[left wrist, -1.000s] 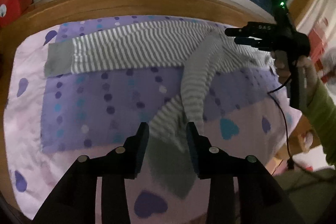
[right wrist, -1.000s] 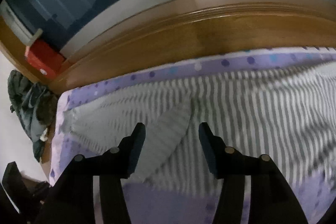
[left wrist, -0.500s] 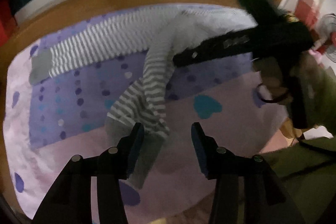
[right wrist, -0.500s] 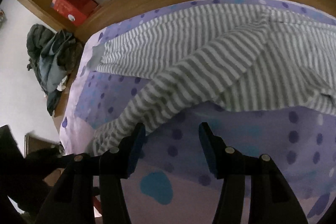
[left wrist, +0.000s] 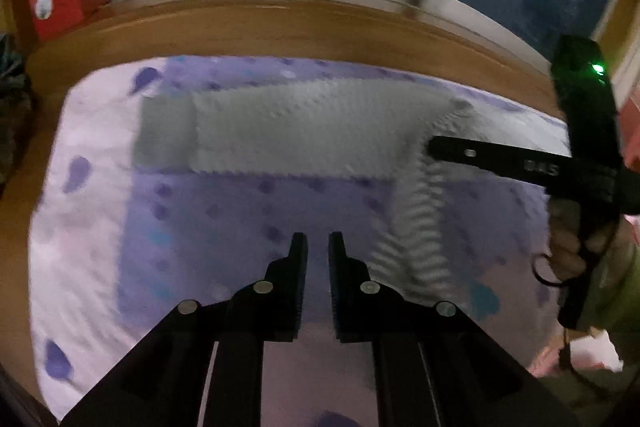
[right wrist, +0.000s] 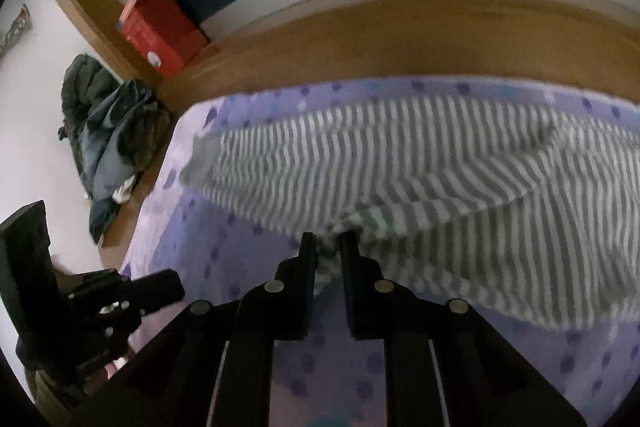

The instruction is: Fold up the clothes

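Grey-and-white striped long-sleeved top [right wrist: 420,163], spread flat across a purple polka-dot sheet [right wrist: 224,247], one sleeve stretched sideways ending in a plain grey cuff [left wrist: 164,137], the other sleeve [left wrist: 416,223] angled down over the sheet, its fabric bunched at the near edge

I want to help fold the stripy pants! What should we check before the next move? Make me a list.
1. Right hand-held gripper has hold of the striped pants: ok, fabric is pinched between its nearly closed fingers.
2. Left hand-held gripper is free: ok, nearly closed on nothing, above the purple spotted blanket.
3. Far pant leg lies flat: ok, it stretches straight along the blanket.
4. Near pant leg is flat: not ok, it bends away, rumpled.
5. The two grippers are apart: ok.
6. Pinch covers both cloth layers: cannot tell, too blurred.
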A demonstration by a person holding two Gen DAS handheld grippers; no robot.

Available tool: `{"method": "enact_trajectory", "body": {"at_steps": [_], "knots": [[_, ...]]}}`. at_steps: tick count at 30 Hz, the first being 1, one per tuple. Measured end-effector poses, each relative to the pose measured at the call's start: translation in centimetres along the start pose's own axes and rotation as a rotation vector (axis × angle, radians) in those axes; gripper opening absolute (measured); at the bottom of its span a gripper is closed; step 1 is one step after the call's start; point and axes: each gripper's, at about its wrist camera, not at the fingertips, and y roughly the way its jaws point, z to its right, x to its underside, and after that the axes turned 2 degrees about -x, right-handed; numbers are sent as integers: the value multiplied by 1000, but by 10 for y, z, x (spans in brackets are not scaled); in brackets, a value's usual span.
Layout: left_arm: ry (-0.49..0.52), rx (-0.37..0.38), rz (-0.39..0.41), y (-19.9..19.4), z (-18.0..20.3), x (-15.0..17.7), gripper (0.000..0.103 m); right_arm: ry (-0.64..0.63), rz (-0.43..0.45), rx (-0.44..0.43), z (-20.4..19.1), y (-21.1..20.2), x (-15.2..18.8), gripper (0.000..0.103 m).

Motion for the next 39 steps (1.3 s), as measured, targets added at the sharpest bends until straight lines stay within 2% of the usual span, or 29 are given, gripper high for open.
{"method": "enact_trajectory", "body": {"at_steps": [3,5,10,13,14,15,17,20,23,26,29,34,36,39], "knots": [[51,69,-16,-4,-12,-8,15,48,9,-12,-4,20,-20,12],[88,90,-18,-6,-11,-6,28,41,14,11,-10,37,-32,12],[120,134,-56,-9,-13,6,29,86,-83,77,-11,87,-50,15],[157,149,-53,-21,-12,18,32,91,-52,92,-16,79,-53,17],[169,148,-52,-24,-11,21,36,84,-33,82,-20,68,-52,22],[181,146,-51,-27,-11,23,36,77,-14,71,-23,56,-50,28],[205,137,-44,-33,-10,27,36,63,9,66,-27,34,-41,36],[223,141,-35,-39,-11,26,36,67,14,65,-28,3,-14,36],[241,172,-16,-46,-12,22,36,111,-16,55,-26,-6,19,36],[278,209,1,-52,-9,20,37,93,-62,37,-34,0,47,36],[318,206,-5,-47,-3,20,37,53,-73,30,-51,16,51,36],[310,185,-34,-26,-8,23,37,-25,-94,81,-79,59,33,36],[300,167,-43,-16,-12,24,37,-42,-89,112,-83,67,26,37],[306,169,-62,-5,-14,30,37,-11,-96,94,-81,61,19,37]]}}
